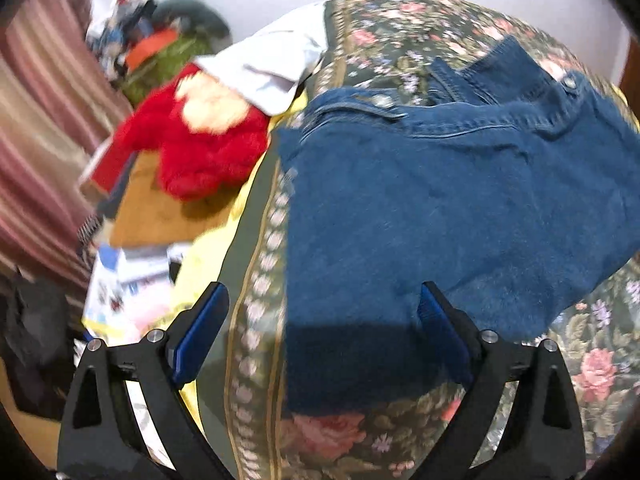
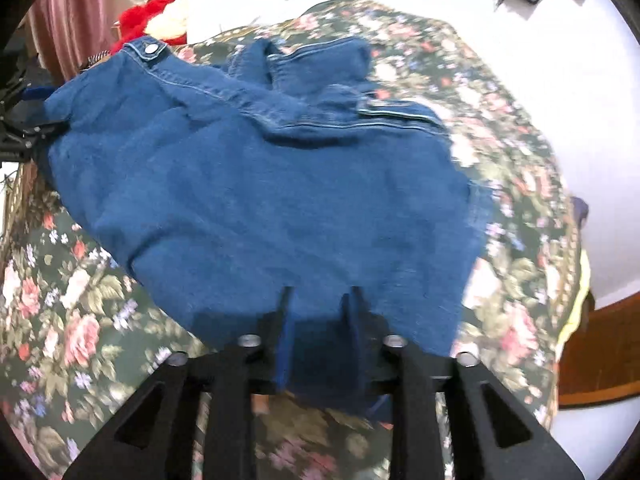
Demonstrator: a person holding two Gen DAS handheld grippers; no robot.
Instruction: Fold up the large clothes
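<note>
- Our left tool point(image 1: 322, 330) stands wide at the lower middle of its frame, one finger over the near edge of the denim garment point(image 1: 460, 208) and holding nothing.
- The garment lies across the middle, on the floral bedspread point(image 1: 600, 360).
- Our right tool point(image 2: 320, 312) is narrow, pinching the denim hem; we should lift both corners evenly.

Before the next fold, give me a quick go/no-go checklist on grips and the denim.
1. Right gripper shut on denim jeans: ok, fabric bunched between the fingers.
2. Left gripper holding jeans: not ok, wide open above the edge.
3. Jeans lying on floral bedspread: ok.
4. Fabric flat: not ok, waistband rumpled.
5. Red plush toy apart from jeans: ok.
</note>
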